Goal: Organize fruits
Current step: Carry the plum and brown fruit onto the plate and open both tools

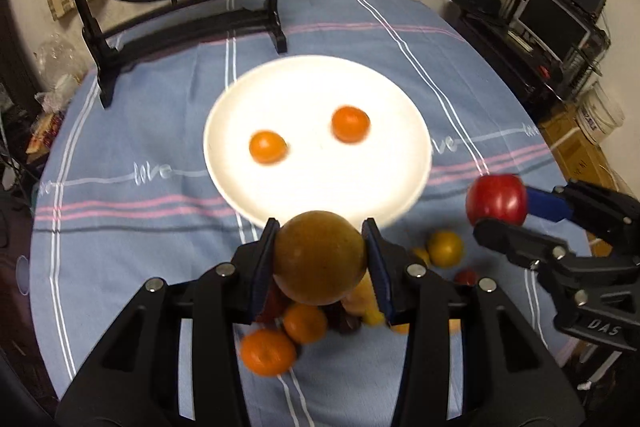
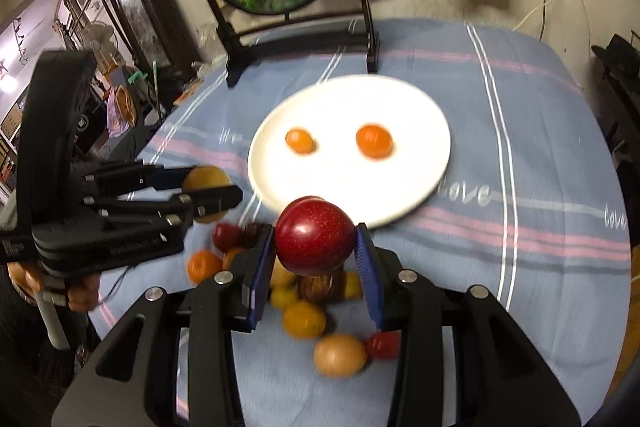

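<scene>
- You have a fruit in each tool: the left gripper (image 1: pixel 320 259) is clamped on a brownish-yellow round fruit (image 1: pixel 320 257), the right gripper (image 2: pixel 316 239) on a red apple (image 2: pixel 314 235). Both hang above the cloth, just short of the white plate (image 1: pixel 320 87).
- Jaws on both sides stand fairly narrow, pads pressed flat on opposite flanks of the fruit. Each fruit sits near the tips, so keep the squeeze steady.
- Plate holds two small oranges (image 1: pixel 268 147), (image 1: pixel 351 124), well apart from each other. Bare room shows at the near rim and at both sides.
- Carry each fruit over the rim, lower until it nearly touches, then let go; round fruit dropped from height will likely roll.
- Set the apple on the plate's right part and the brownish fruit on the left, so the tools do not cross.
- The loose pile (image 2: pixel 304 319) of oranges, yellow and red fruit lies on the blue striped cloth (image 1: pixel 120 131) beneath the tools. Blur makes the count unsure; perhaps eight or so.
</scene>
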